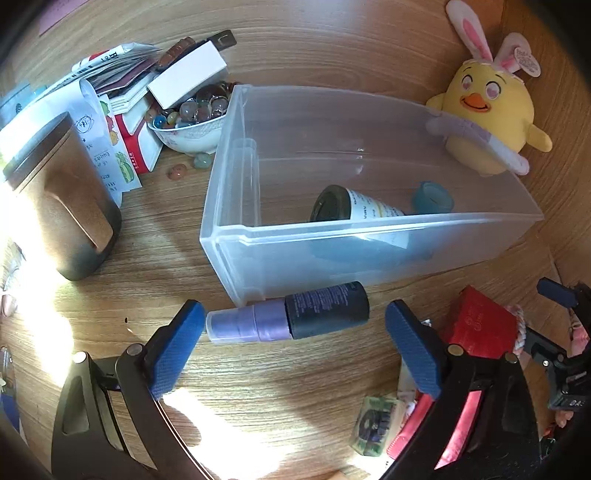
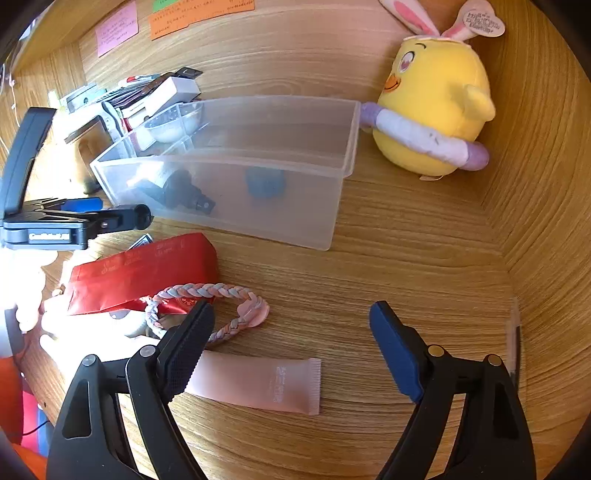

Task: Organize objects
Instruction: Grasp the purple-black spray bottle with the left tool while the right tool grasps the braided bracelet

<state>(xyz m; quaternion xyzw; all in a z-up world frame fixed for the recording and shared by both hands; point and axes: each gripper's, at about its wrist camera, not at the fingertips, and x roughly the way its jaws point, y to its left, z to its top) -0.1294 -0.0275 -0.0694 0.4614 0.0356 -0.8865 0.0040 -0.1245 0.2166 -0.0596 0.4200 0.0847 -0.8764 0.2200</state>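
Approach step: left gripper (image 1: 295,325), jaws wide and empty, straddles the spray bottle (image 1: 291,315) lying just near of the bin (image 1: 236,206); right gripper (image 2: 291,332), likewise open, frames the pink tube (image 2: 258,384); next, closing then lifting binward.

Hardly any writing can be read. The white label on the dark bottle (image 1: 354,206) lying in the clear plastic bin (image 1: 236,192) carries small print, too small to make out. The dark spray bottle with a lilac cap (image 1: 291,317) bears fine pale print, unreadable. The pink and orange paper notes (image 2: 117,27) on the wooden wall show handwriting, illegible. The pink squeeze tube (image 2: 258,384) has faint characters, unreadable.
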